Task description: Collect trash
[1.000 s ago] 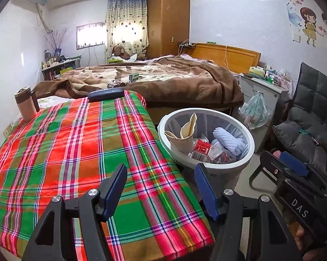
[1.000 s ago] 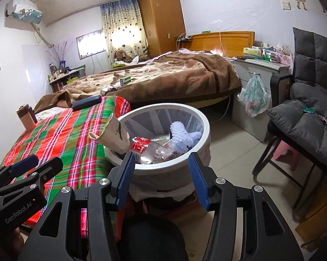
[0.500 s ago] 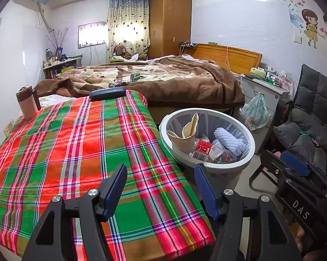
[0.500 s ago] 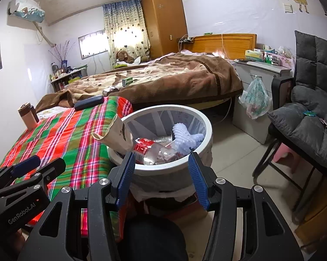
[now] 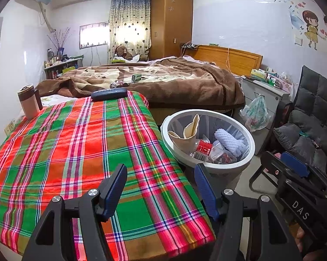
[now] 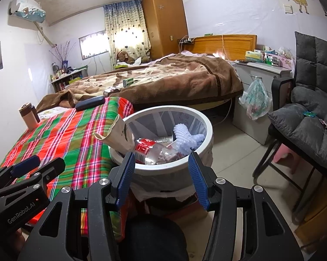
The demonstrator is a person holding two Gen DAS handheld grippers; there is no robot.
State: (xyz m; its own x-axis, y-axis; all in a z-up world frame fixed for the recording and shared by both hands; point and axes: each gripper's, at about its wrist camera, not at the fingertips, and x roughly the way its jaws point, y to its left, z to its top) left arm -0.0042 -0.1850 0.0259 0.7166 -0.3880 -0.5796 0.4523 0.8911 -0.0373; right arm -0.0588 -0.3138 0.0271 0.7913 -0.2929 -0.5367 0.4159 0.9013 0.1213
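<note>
The left gripper (image 5: 160, 183), black with blue-padded fingers, hangs above the near edge of a table draped in a red and green plaid cloth (image 5: 76, 148). Its jaws stand wide apart and hold nothing. The right gripper (image 6: 161, 170), of the same make, hovers just short of the round white plastic waste bin (image 6: 203, 152) that stands on the floor beside the table's right edge; its jaws too are spread wide and empty.

The trash sits inside the bin: a crumpled beige paper bag (image 6: 117, 133) leans against the rim on the table side, a clear plastic bottle with a red label (image 6: 150, 150) lies across the middle, and a white knobbly fabric bundle (image 6: 186, 138) rests toward the far side. Some small wrappers lie beneath them, too jumbled to name.

On the cloth, at its far left corner, stands a tan lidded travel cup (image 5: 28, 104), and at the far edge lies a dark blue oblong case (image 5: 109, 94). Beyond the table is a bed with a rumpled brown blanket (image 5: 174, 82). A grey cushioned chair (image 6: 309, 126) stands to the right of the bin, well apart from it.
</note>
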